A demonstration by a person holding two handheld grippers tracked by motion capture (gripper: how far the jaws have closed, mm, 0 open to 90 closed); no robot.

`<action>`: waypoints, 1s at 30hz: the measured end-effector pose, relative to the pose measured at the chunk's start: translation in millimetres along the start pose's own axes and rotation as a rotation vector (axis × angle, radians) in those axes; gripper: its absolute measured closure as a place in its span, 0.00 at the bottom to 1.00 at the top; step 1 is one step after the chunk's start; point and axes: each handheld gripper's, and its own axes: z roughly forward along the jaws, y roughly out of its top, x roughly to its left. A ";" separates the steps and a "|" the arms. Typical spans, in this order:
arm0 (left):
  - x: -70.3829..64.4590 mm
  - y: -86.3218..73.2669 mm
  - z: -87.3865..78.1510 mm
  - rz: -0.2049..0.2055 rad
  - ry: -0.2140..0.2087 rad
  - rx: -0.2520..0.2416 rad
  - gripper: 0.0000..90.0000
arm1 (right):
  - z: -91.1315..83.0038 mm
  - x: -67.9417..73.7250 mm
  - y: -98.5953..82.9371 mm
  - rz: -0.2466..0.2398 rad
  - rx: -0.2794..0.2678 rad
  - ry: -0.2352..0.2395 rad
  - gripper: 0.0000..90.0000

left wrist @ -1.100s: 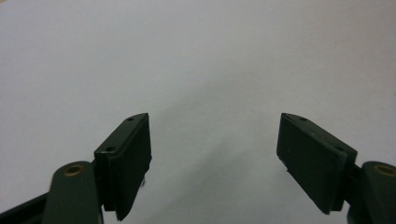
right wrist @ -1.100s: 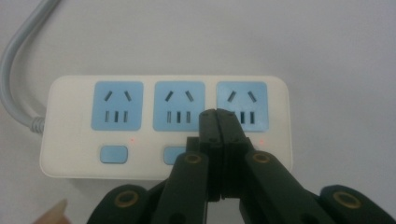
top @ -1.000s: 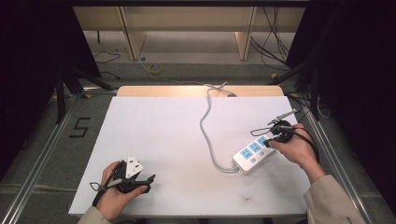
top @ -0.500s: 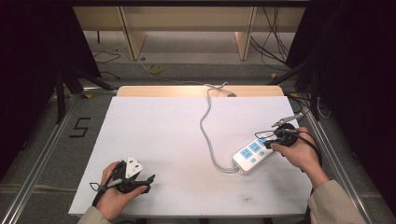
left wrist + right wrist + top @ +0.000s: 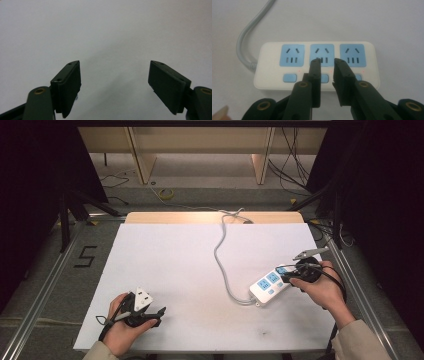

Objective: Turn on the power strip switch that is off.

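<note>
— Where on the table [image 5: 165, 250]?
— Power strip [image 5: 270, 285] near the right edge, toward the front right corner, lying flat and slanted. White body, three blue sockets in a row, a blue button under each. Grey cord [image 5: 220, 251] leaving its near-left end, curving up the middle and running off the far edge.

— And the right gripper [image 5: 289, 274]?
— Held in the right hand [image 5: 324, 290], just at the strip's far-right end in the high view. In the right gripper view [image 5: 327, 61], tips over the middle socket, above its button. Fingers [image 5: 315, 75] narrow, only a slim gap between them, gripping nothing. Touching the strip or just above it: cannot tell.

— Left gripper [image 5: 161, 311]?
— Down at the front left corner, in the left hand [image 5: 122, 325], resting low on the table and well apart from the strip. White three-cornered plate [image 5: 142, 298] showing on top. In the left gripper view [image 5: 115, 72], fingers [image 5: 70, 82] spread wide, plain white table surface between them, holding nothing.

— Anything else around?
— A strip of bare wood [image 5: 165, 217] along the far edge of the table. A dark number 5 [image 5: 85, 256] marked on the floor beyond the left edge. Loose cables [image 5: 300, 170] on the floor past the far right corner.
</note>
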 end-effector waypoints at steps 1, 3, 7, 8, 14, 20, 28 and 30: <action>0.1 -0.1 -0.1 0.000 0.000 0.001 0.29 | -0.3 0.8 -1.0 0.003 0.000 0.000 0.84; 0.3 -0.3 -0.1 0.000 0.000 0.002 0.29 | -0.7 1.5 -3.9 0.001 -0.018 0.000 0.82; 0.1 -0.2 0.0 0.000 0.000 0.002 0.29 | -2.5 3.0 -9.5 0.002 -0.052 0.007 0.77; 0.2 -0.1 -0.1 0.000 0.000 0.002 0.29 | -2.9 3.6 -11.0 0.005 -0.061 0.008 0.76; 0.3 -0.5 -0.1 -0.001 0.000 0.002 0.29 | -4.4 5.7 -20.0 0.009 -0.096 0.013 0.68; 0.9 -0.8 -0.4 0.002 0.000 0.006 0.29 | -4.9 10.3 -30.4 0.000 -0.131 0.018 0.63; 0.9 -1.1 -0.5 0.002 0.001 0.007 0.29 | -6.1 15.1 -49.8 0.000 -0.202 0.015 0.59; 0.6 -1.2 0.1 -0.001 0.001 0.005 0.29 | -6.1 16.9 -55.7 -0.001 -0.221 0.014 0.58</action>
